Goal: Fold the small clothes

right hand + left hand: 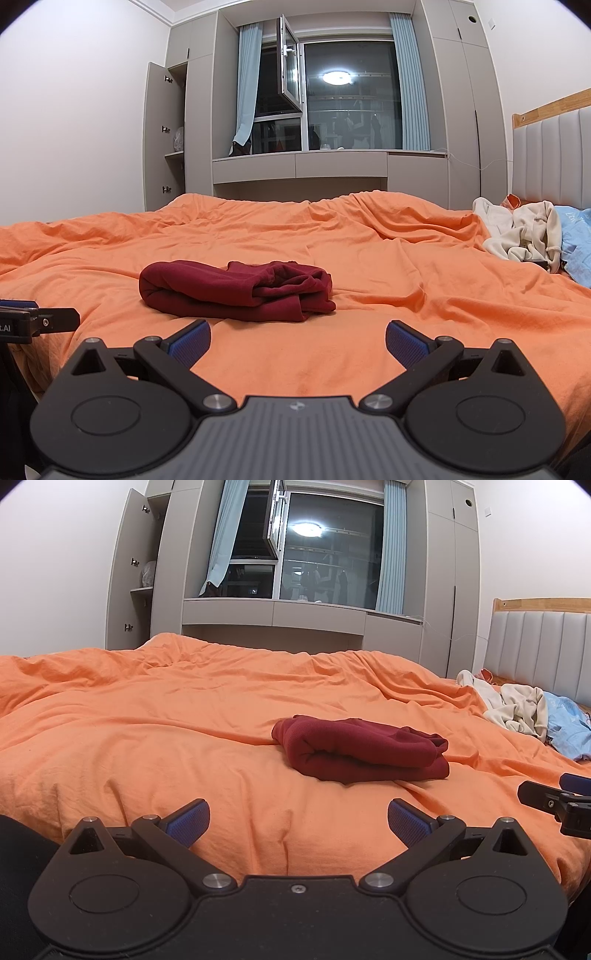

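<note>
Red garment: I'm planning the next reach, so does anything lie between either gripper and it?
Nothing visible does. Only bare orange duvet lies between the open left gripper, the open right gripper and the folded red garment.

This is a bedroom in a home. It has a bed [184, 716] with an orange cover, a padded headboard [539, 646], grey wardrobes [458, 110] and a curtained window [347, 96].

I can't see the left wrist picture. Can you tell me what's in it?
A folded dark red garment lies on an orange bed cover, just beyond the open left gripper. Cream and blue clothes are heaped at the right, near the headboard.
</note>
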Tool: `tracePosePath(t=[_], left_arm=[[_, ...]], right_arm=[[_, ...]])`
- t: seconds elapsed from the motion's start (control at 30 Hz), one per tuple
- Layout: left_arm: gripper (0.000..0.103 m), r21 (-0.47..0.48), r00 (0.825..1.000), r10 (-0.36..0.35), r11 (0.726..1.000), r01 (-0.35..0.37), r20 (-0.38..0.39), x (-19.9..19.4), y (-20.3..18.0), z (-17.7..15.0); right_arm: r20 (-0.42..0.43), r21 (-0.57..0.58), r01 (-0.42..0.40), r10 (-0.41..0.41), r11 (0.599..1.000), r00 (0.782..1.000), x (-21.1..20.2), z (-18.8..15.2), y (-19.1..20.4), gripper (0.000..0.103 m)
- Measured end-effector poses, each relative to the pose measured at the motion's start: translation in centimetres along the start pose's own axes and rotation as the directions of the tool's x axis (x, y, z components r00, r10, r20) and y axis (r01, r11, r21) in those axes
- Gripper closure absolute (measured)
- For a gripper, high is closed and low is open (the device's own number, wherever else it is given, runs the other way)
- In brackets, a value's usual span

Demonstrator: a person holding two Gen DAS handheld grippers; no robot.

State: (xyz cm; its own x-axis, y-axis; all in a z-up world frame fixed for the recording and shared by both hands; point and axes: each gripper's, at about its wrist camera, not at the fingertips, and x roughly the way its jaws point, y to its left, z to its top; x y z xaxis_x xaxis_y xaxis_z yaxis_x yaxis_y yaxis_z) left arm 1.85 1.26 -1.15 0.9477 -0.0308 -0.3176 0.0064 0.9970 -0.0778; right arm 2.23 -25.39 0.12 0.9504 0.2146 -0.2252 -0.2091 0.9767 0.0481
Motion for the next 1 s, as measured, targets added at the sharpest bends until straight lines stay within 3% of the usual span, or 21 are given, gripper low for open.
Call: tracePosePath(t=[1.0], left_arm=[[0.001, 0.002, 1.0, 0.001, 1.0, -0.001, -0.003, -0.01, -0.05, 0.11]], right_arm=[[-0.003, -0.001, 0.0, 0.0, 1.0, 1.0, -0.02, -0.02, 0.0, 0.0]])
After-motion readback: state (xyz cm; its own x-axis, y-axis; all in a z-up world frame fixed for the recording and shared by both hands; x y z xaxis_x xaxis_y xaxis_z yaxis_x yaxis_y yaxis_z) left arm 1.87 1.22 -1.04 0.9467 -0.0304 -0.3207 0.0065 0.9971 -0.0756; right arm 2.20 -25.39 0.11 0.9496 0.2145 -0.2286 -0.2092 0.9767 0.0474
